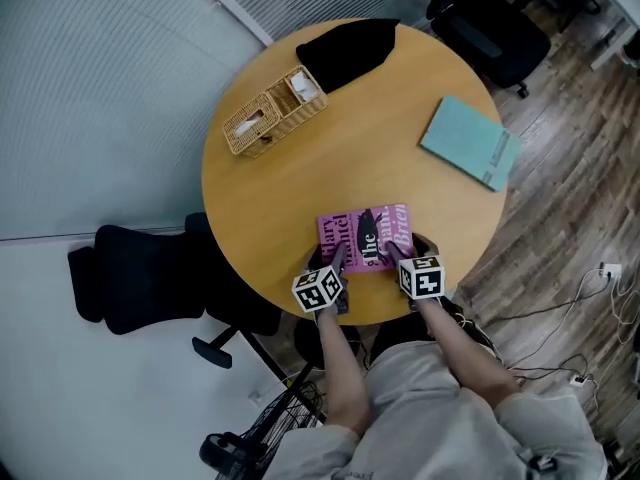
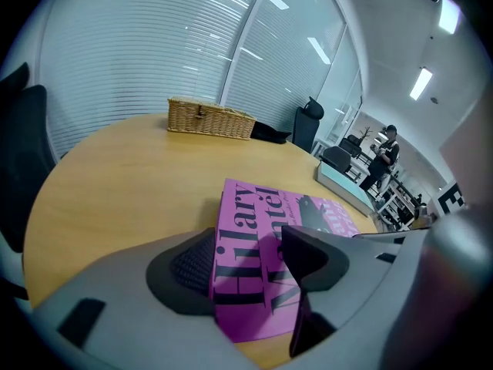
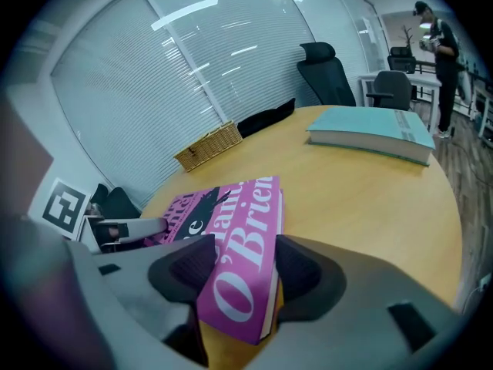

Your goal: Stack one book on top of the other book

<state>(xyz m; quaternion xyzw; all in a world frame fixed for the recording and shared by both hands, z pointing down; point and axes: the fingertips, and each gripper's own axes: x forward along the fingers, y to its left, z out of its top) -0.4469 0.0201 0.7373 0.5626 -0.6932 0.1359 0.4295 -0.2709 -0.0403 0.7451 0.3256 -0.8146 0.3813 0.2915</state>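
A pink book (image 1: 365, 236) lies at the near edge of the round wooden table (image 1: 330, 168). My left gripper (image 1: 338, 260) holds its near left corner, and in the left gripper view (image 2: 246, 264) one pad sits under the book (image 2: 262, 245) and the other on its cover. My right gripper (image 1: 397, 255) is at the near right corner. In the right gripper view (image 3: 243, 272) its pads clamp the book (image 3: 239, 230) by the page edge. A teal book (image 1: 470, 141) lies flat and alone at the table's far right, also visible as the teal book (image 3: 370, 133).
A wicker basket (image 1: 272, 113) and a black cloth (image 1: 348, 50) sit at the table's far side. Black office chairs stand at the left (image 1: 150, 278) and beyond the table (image 1: 490, 23). A person stands far off in the room (image 2: 385, 149).
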